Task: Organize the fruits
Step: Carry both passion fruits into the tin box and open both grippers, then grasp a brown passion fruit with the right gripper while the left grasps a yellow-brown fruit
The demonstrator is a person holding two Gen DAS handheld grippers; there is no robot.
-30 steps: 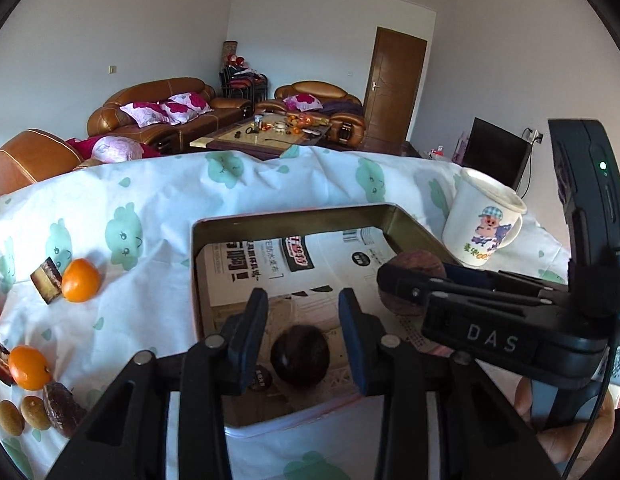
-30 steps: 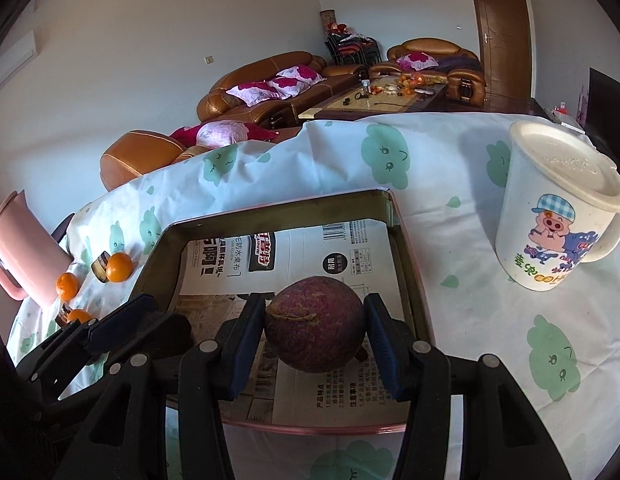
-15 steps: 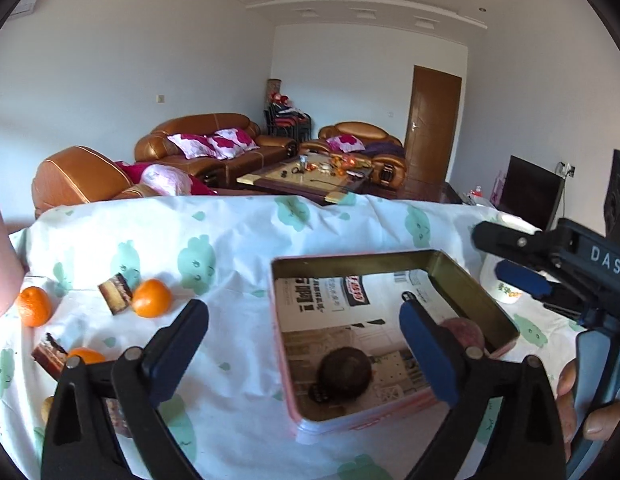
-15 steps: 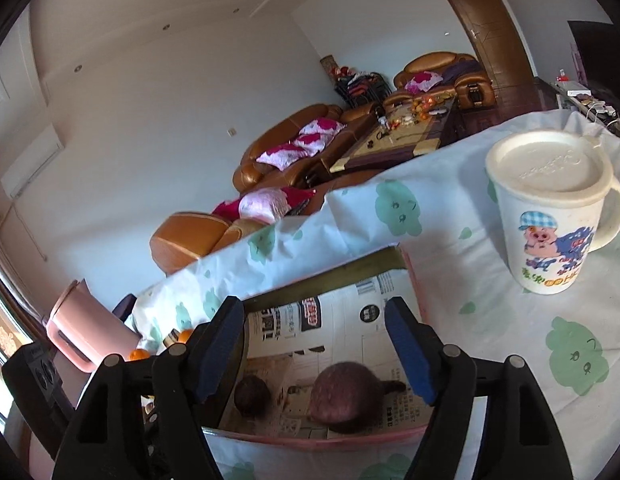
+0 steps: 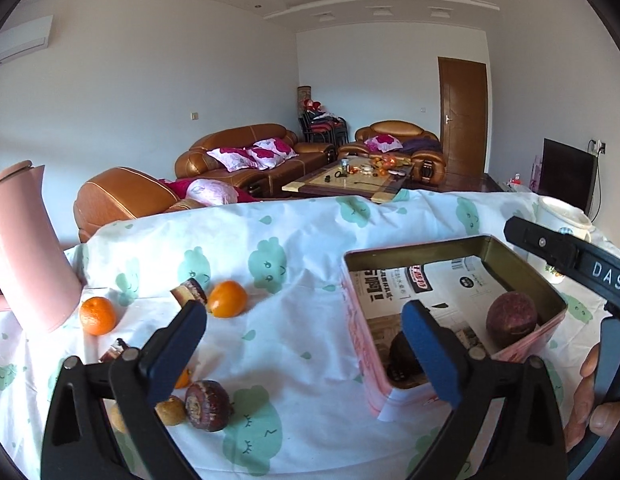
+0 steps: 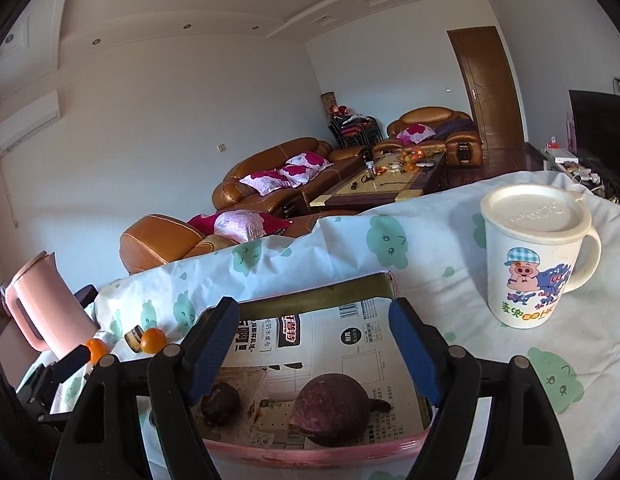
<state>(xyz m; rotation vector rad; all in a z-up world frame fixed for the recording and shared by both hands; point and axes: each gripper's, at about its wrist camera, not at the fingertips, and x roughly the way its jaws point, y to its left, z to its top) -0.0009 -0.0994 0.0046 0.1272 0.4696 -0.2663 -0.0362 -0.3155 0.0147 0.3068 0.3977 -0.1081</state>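
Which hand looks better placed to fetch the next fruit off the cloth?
Probably the left. The left gripper is open above the loose dark fruit and oranges, while the right gripper hangs over the tin.

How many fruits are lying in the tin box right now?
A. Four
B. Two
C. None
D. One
B: the right wrist view shows two dark purple fruits on the paper lining the tin box, a small fruit and a larger fruit; both hand-held grippers are open and hold nothing.
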